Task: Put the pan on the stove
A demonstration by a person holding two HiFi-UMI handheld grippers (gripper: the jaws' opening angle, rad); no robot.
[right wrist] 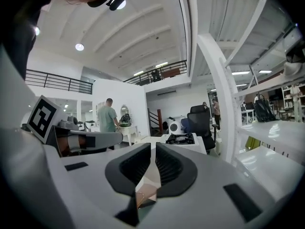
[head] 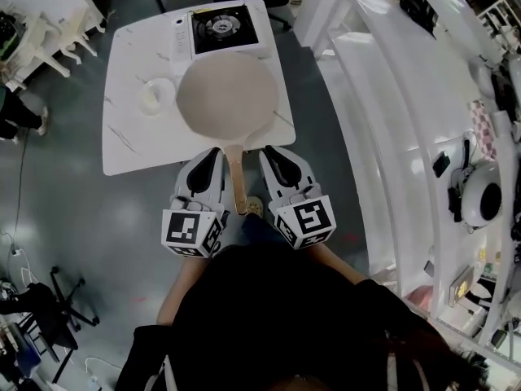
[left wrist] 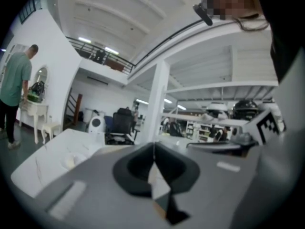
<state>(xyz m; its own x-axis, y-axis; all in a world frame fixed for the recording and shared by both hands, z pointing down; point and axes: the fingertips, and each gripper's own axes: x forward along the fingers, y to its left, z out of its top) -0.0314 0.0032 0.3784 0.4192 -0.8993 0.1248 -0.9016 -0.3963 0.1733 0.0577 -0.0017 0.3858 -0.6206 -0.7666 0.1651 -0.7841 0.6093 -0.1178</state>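
Pan: the wide, pale pan (head: 228, 96) is over the middle of the white table, not on the burner. Its far rim reaches just up to the stove's near edge.
Pan handle: the wooden handle (head: 237, 182) points back toward the person and juts out past the table's near edge.
Stove: a single-burner stove (head: 224, 27) stands at the far end of the table. It also shows ahead in the right gripper view (right wrist: 180, 138), with nothing on its burner.
Left gripper: the left gripper (head: 215, 153) lies just to the left of the handle, near it but not on it. In its own view (left wrist: 153, 149) the dark pads are pressed together with nothing between them.
Right gripper: the right gripper (head: 270, 153) lies just to the right of the handle, level with the left one. In its own view (right wrist: 153, 149) the jaws are closed to a thin slit and hold nothing.
Table: the marbled white top (head: 130, 137) also bears a small white dish (head: 155, 94), to the left of the pan and apart from it.
Surroundings: grey floor lies around the table, long white shelving (head: 391, 137) runs along the right, and a black office chair (right wrist: 200, 120) stands beyond the stove.
Bystander: a person in a green shirt (right wrist: 107, 117) stands at a white side table well beyond the work table.
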